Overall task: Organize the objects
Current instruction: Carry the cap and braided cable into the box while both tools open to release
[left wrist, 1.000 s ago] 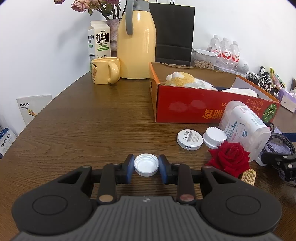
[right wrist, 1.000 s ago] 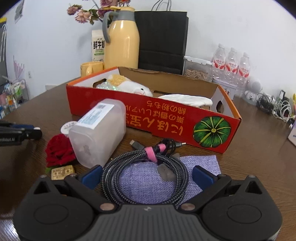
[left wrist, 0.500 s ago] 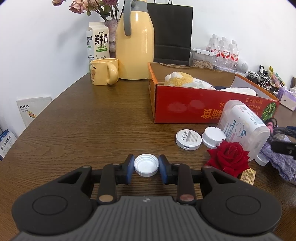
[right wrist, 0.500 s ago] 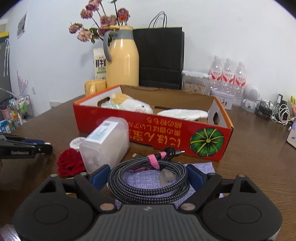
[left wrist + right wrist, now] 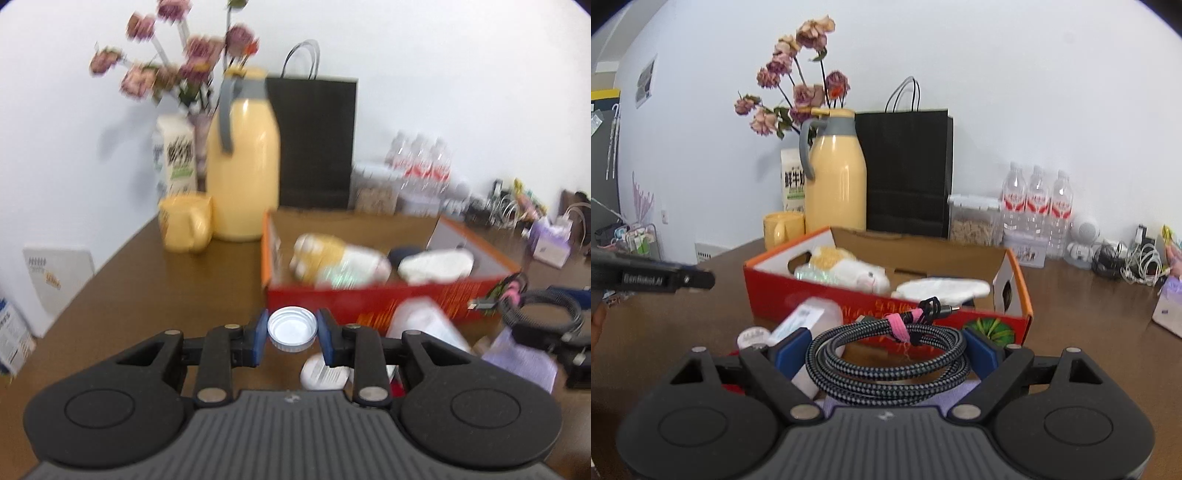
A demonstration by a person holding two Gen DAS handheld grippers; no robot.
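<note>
Now white cap (image 5: 291, 329) sits open side up, clamped btwn pads of left gripper (image 5: 291, 334), jaws nearly closed, above table (image 5: 147, 288) just before red box (image 5: 886, 306). Cable coil (image 5: 888, 360) lies flat, plugs pointing right, gripped by right gripper (image 5: 888, 354) w/ jaws wide.

Bare table (image 5: 122, 280) left of red box (image 5: 827, 295), jug (image 5: 242, 170) and mug (image 5: 184, 223) behind
</note>
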